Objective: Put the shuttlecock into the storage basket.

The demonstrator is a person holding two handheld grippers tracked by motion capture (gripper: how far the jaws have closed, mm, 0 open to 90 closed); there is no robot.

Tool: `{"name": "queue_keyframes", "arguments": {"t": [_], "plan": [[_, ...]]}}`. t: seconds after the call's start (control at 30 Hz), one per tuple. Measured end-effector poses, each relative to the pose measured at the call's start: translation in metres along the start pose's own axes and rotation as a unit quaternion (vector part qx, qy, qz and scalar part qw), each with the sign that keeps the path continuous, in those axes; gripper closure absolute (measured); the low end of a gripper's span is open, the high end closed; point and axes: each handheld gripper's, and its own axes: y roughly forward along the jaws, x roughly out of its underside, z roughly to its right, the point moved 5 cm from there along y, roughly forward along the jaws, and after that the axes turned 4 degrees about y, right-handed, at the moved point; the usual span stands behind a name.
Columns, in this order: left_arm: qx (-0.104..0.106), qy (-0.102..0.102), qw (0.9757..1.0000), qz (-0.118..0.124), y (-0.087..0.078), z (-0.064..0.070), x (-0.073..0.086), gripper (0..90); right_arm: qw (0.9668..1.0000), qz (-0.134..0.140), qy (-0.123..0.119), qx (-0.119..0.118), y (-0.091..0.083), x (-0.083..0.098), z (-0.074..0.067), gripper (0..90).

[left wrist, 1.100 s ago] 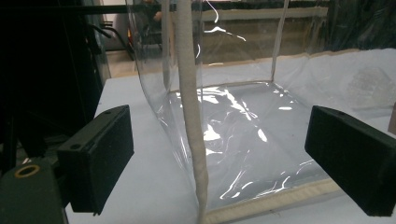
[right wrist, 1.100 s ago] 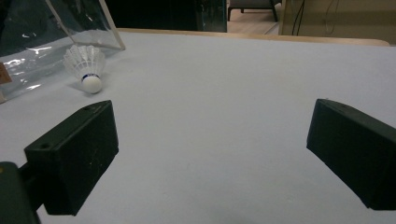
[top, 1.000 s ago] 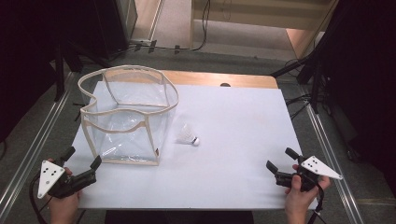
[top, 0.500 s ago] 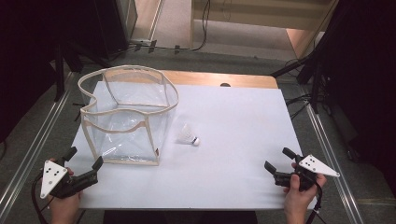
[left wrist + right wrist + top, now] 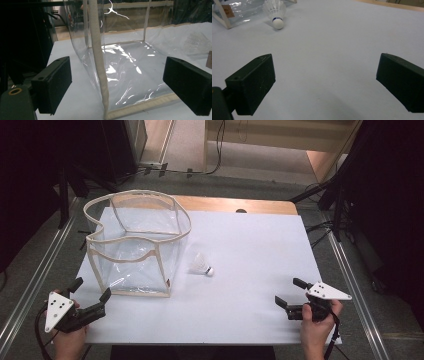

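A clear plastic box (image 5: 135,245) with cream fabric trim stands open-topped on the left of the white table (image 5: 260,245). Just right of it a white shuttlecock (image 5: 201,266) lies on its side. My left gripper (image 5: 91,289) is open near the box's front left corner. In the left gripper view that corner's trim (image 5: 98,62) stands between the jaws of the left gripper (image 5: 117,85), farther ahead. My right gripper (image 5: 289,291) is open and empty at the front right, aimed leftward. The right gripper view has the shuttlecock (image 5: 275,12) far ahead of the right gripper (image 5: 325,82).
A wooden strip (image 5: 235,205) runs along the table's far edge. Metal rails (image 5: 350,270) flank both sides, and dark stand legs (image 5: 75,185) stand at the back left. Bare white surface lies between the shuttlecock and the right gripper.
The right gripper has drifted slightly left. The left gripper, box and shuttlecock stay where they were.
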Motion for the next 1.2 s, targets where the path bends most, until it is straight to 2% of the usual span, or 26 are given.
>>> {"name": "queue_keyframes", "arguments": {"t": [0.1,0.17,0.3,0.43,0.47,0.6,0.8,0.87,0.97,1.2], "plan": [[0.001,-0.002,1.0000,0.001,0.000,0.000,0.000,8.9,0.9998,-0.015,-0.010,-0.006,0.003,-0.006,-0.006,0.7],[0.001,-0.001,1.0000,0.000,0.000,0.000,0.000,8.9,0.9996,-0.020,-0.015,-0.013,0.006,-0.009,-0.009,7.8],[0.001,-0.001,1.0000,0.000,0.000,0.000,0.000,8.9,0.9992,-0.028,-0.027,-0.013,0.013,-0.015,-0.014,8.3],[0.002,-0.005,1.0000,0.001,0.000,-0.001,0.000,8.9,0.9982,-0.041,-0.032,-0.029,0.022,-0.020,-0.019,8.3],[0.003,-0.003,1.0000,-0.001,0.001,-0.001,0.000,8.9,0.9972,-0.052,-0.040,-0.035,0.026,-0.023,-0.023,8.3],[0.007,0.002,1.0000,-0.005,0.002,0.001,0.000,9.0,0.9951,-0.071,-0.058,-0.037,0.032,-0.028,-0.029,8.4],[0.007,0.005,1.0000,-0.004,0.002,0.001,0.001,8.9,0.9923,-0.094,-0.064,-0.050,0.046,-0.039,-0.037,8.5],[0.007,0.004,1.0000,-0.004,0.002,0.001,0.000,9.0,0.9924,-0.096,-0.063,-0.044,0.053,-0.044,-0.040,12.4],[0.014,0.005,0.9999,-0.005,0.003,0.002,0.001,9.0,0.9920,-0.099,-0.065,-0.044,0.059,-0.046,-0.042,12.4],[0.015,0.004,0.9999,-0.006,0.003,0.002,0.001,9.0,0.9883,-0.119,-0.080,-0.051,0.078,-0.061,-0.050,12.4]]}}
